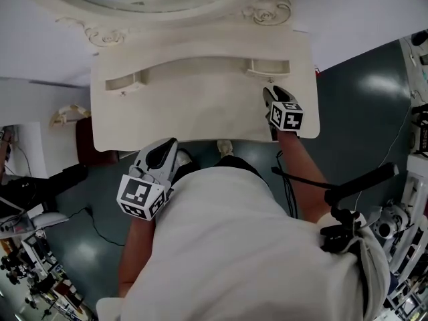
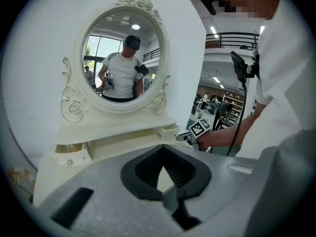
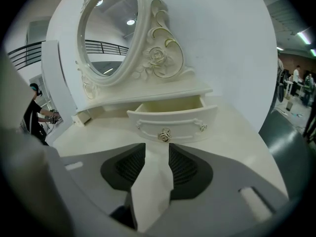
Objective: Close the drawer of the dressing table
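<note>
My open, empty right gripper (image 3: 157, 154) faces the pulled-out carved cream drawer (image 3: 187, 122), seemingly to push it. Left gripper (image 2: 164, 168) closed, idle.

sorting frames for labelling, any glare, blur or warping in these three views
Head view: evenly lit and sharp, with pale glare patches on the dark floor. Left gripper view: heavy fisheye bending, black corners, the mirror reflection clear. Right gripper view: same bending and black corners, the open drawer sharp, no harsh shadows.

The small cream open drawer (image 3: 168, 120) sits at the right on the cream carved desk (image 1: 200, 112), below the oval framed mirror (image 3: 106, 33). The right tongs (image 3: 157, 149) stand just before it.
</note>
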